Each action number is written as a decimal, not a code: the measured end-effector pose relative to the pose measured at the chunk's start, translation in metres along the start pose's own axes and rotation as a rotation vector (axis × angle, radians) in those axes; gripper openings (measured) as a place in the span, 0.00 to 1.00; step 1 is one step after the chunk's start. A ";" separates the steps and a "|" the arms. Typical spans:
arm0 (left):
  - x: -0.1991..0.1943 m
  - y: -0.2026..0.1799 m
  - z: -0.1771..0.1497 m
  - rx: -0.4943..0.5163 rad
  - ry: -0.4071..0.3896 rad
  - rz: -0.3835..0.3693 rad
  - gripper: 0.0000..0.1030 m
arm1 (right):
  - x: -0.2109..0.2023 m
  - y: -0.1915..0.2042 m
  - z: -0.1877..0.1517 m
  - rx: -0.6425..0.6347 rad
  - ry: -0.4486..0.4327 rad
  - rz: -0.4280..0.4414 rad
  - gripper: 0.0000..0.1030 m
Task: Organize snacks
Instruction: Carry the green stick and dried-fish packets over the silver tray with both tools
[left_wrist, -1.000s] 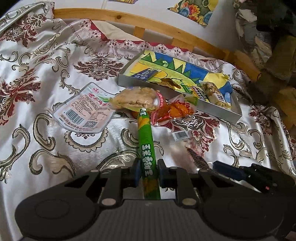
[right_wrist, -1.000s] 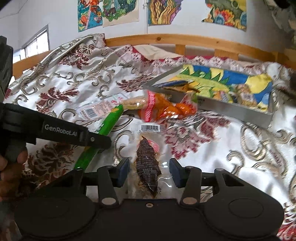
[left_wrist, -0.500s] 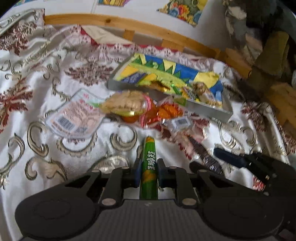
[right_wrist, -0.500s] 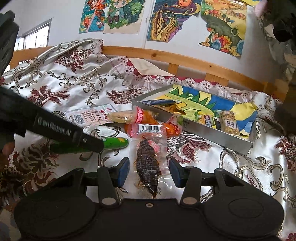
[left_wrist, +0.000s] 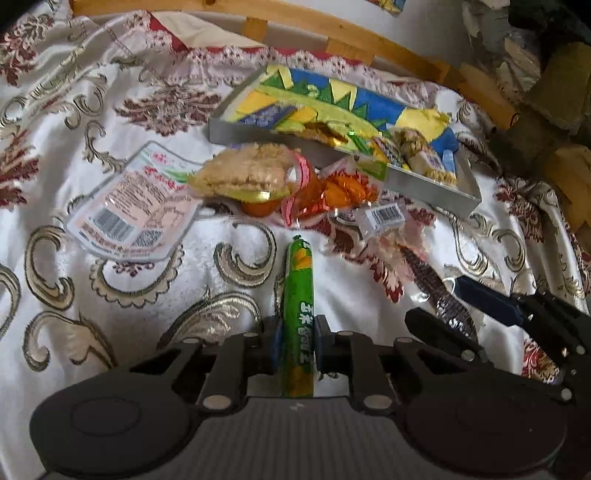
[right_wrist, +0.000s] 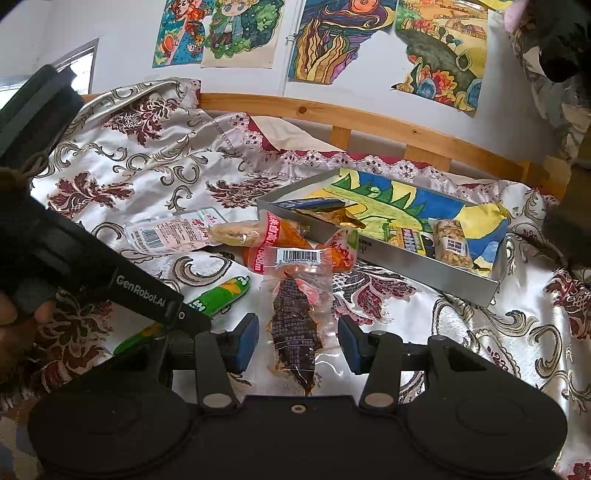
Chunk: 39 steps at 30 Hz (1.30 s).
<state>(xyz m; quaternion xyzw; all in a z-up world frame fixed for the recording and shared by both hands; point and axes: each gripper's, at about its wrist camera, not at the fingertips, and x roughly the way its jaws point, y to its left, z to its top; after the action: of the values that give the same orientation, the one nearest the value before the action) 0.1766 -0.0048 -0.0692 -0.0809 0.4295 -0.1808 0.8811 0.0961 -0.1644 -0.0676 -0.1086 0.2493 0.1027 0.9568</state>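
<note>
A: Left wrist view first. What does the left gripper (left_wrist: 298, 338) have?

B: Its jaws are clamped on a green sausage stick (left_wrist: 298, 295) with yellow corn print and white lettering. The stick points away from the camera over the patterned bedspread (left_wrist: 110, 288). A second ago its far tip reached in among the heap of packets; now it ends short of them, with bare cloth between.

A: And the heap itself?

B: A pale crumbly snack in clear wrap (left_wrist: 243, 175), an orange packet (left_wrist: 340, 190) and a flat pink-and-white pouch (left_wrist: 133, 206), all just in front of the grey tray (left_wrist: 424, 182), whose floor is lined with a bright drawing. A few small packets lie at the tray's right end.

A: Right wrist view?

B: The right gripper (right_wrist: 298, 343) has its jaws set either side of a clear pouch holding a dark brown, scaly piece (right_wrist: 295, 328), barcode at its far end. The pads stand apart from the plastic, as they did a second ago. The pouch lies on the bedspread, near the tray's front wall. The view has tilted up: more of the wall drawings (right_wrist: 332, 40) show than before.
</note>
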 end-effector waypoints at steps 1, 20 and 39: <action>-0.003 -0.001 0.001 -0.006 -0.009 -0.007 0.17 | 0.000 0.001 0.000 -0.004 -0.002 -0.004 0.48; 0.022 -0.029 0.117 -0.012 -0.199 -0.100 0.18 | 0.038 -0.072 0.059 -0.015 -0.110 -0.156 0.48; 0.148 -0.018 0.197 -0.042 -0.149 -0.054 0.18 | 0.177 -0.124 0.105 -0.007 0.030 -0.136 0.48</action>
<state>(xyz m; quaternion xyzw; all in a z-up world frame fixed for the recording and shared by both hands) 0.4111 -0.0817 -0.0499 -0.1240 0.3641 -0.1888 0.9035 0.3260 -0.2300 -0.0471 -0.1301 0.2554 0.0368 0.9573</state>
